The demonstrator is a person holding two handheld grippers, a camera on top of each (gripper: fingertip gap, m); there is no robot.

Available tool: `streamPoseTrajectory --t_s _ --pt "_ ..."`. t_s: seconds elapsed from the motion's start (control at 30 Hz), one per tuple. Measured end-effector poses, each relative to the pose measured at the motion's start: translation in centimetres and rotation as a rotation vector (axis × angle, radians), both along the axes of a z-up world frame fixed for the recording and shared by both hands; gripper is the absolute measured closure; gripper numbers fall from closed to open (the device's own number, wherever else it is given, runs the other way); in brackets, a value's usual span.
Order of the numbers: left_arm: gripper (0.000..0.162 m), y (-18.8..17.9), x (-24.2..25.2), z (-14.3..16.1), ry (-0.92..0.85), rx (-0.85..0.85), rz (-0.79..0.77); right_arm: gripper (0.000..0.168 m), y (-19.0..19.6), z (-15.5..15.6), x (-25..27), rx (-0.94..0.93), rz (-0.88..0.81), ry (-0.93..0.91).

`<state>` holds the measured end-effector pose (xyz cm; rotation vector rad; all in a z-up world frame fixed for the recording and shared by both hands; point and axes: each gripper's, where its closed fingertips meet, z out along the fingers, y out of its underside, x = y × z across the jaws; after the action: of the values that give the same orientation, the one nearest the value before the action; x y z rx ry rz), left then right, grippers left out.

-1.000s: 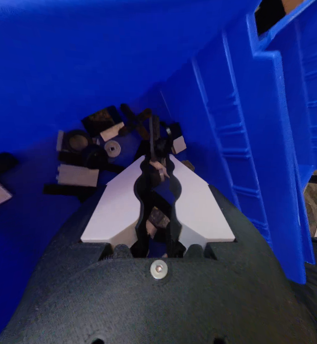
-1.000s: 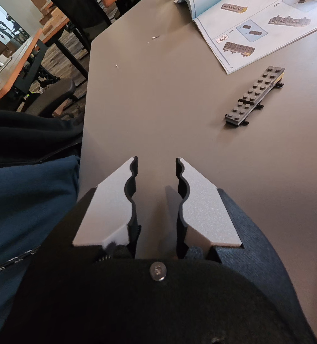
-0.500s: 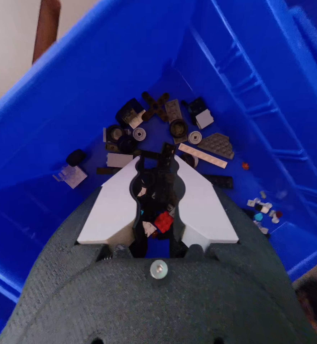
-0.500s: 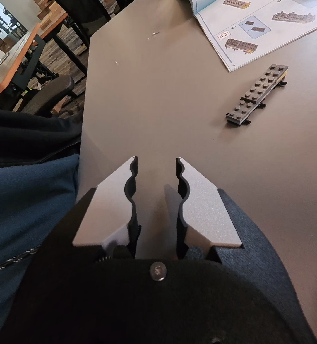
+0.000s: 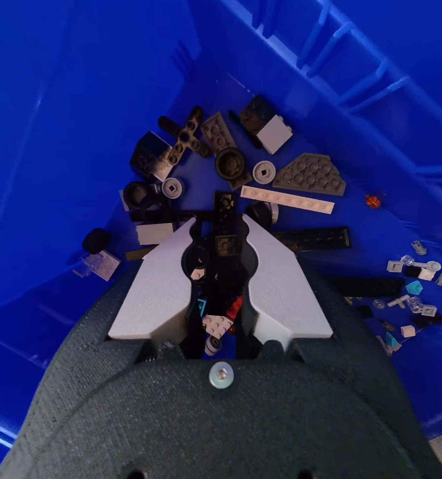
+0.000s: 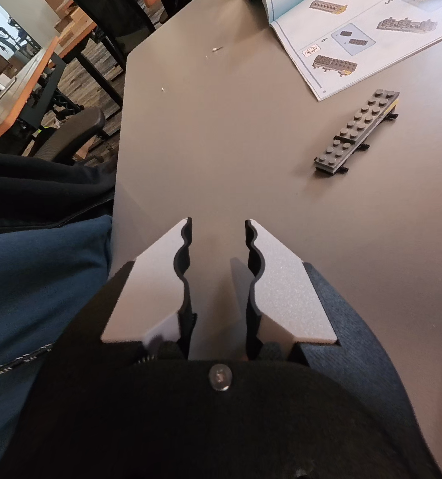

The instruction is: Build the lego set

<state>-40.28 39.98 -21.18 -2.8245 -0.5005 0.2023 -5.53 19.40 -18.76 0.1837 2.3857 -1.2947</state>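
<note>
My left gripper (image 5: 219,217) is inside a blue bin (image 5: 85,103), above its floor. It is shut on a long black plate (image 5: 224,207) that sticks out past the fingertips. Loose pieces lie below: a grey wedge plate (image 5: 309,175), a light grey strip (image 5: 287,203), a black cross beam (image 5: 186,137), and wheels and round parts. My right gripper (image 6: 218,223) is open and empty, low over the grey table (image 6: 214,129). A dark grey studded assembly (image 6: 357,132) lies on the table to its far right.
An open instruction booklet (image 6: 357,39) lies beyond the assembly. Small clear, grey, teal and red parts (image 5: 417,285) are scattered at the bin's right. A person's blue and black clothing (image 6: 41,259) is left of the right gripper. Chairs and desks stand past the table's left edge. About 40 cm separates my left fingertips from my right.
My left gripper has risen from the bin floor with the black plate between its fingers, so more of the bin's pieces show. The right gripper has crept forward a little, still open.
</note>
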Motion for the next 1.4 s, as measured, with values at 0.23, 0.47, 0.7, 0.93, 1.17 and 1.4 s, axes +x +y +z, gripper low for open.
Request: streamPoseTrajectory --t_s 0.23,0.47,0.7,0.93,1.17,1.4 --pt "0.136 0.0 0.0 0.0 0.005 0.007 -0.008 0.127 0.0 -0.1 0.0 0.005 0.001 0.006" --pt "0.146 -0.1 -0.3 0.5 -0.054 0.074 0.122 0.127 0.0 0.1 -0.1 -0.008 -0.009 -0.006" --pt "0.146 1.6 1.0 4.9 -0.262 0.419 0.254 0.126 0.0 0.1 -0.1 -0.005 -0.005 -0.003" --pt "0.146 1.3 2.7 12.3 -0.606 0.913 0.299 0.126 0.0 0.0 -0.1 0.000 -0.004 -0.005" --pt "0.146 -0.7 2.6 13.4 -0.619 0.985 0.330 0.126 0.0 0.0 -0.1 0.003 -0.006 -0.001" --pt "0.146 -2.4 3.0 9.7 -0.411 0.684 0.330 0.126 0.0 -0.1 -0.1 0.005 -0.006 0.005"
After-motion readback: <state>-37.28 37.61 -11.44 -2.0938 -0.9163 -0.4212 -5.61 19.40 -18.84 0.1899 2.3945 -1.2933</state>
